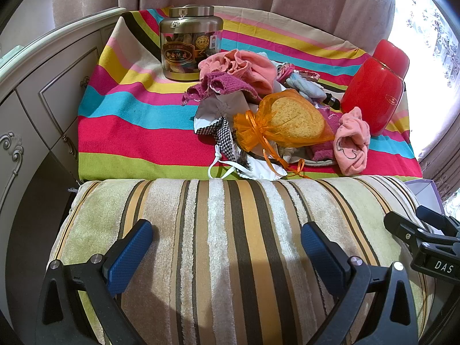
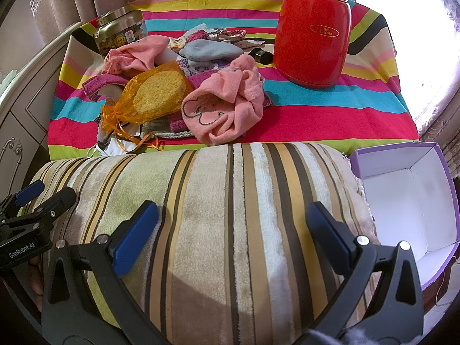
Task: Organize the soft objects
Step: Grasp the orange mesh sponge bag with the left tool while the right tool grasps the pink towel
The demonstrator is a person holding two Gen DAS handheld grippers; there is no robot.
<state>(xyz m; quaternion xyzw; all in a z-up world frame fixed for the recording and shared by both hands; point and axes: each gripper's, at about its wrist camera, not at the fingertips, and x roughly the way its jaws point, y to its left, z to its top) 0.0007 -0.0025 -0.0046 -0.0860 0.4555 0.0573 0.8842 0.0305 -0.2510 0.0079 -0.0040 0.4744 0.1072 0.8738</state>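
Striped cushion (image 2: 218,230); purple box (image 2: 448,189) right view only

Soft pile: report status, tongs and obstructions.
Left tongs open, right tongs open, both over striped cushion. Soft pile unsorted on striped cloth. Purple box empty. Red flask beside pile.

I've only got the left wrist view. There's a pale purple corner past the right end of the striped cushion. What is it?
Observer: An open box, purple outside, white inside, beside the right end of the cushion.
Operator: Anything in it?
Observer: Nothing in the part the right wrist view shows; its near corner is hidden behind the right gripper.
Operator: Is that gripper holding anything?
Observer: No, its fingers are spread apart over the cushion, with nothing between them.
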